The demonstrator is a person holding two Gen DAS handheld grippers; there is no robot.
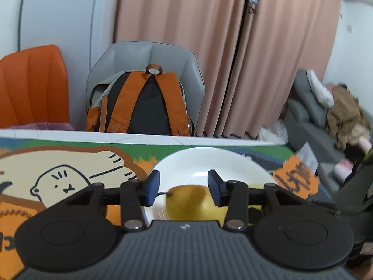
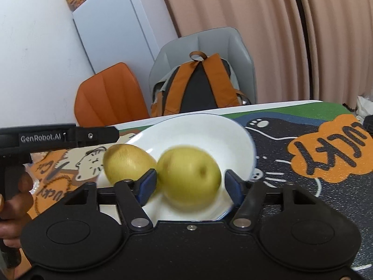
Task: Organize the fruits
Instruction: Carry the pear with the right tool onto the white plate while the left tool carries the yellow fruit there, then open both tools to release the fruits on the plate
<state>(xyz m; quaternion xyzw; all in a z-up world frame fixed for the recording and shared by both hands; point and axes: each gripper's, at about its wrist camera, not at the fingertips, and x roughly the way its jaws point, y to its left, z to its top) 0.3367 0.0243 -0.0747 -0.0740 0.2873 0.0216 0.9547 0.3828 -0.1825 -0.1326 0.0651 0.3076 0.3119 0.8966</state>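
Two yellow pears in a white plate, both grippers' fingers spread wide.

Right gripper (image 2: 188, 184) straddles one pear (image 2: 189, 173) without pinching; second pear (image 2: 127, 162) touches it at nine o'clock. Left gripper (image 1: 184, 186) brackets a pear (image 1: 193, 201). The plate (image 2: 198, 128) sits on the cartoon-mat table (image 2: 326, 198).

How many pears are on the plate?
2. One pear lies between the right gripper's fingers; the other pear touches it on the left, over the plate's edge. More may be hidden.
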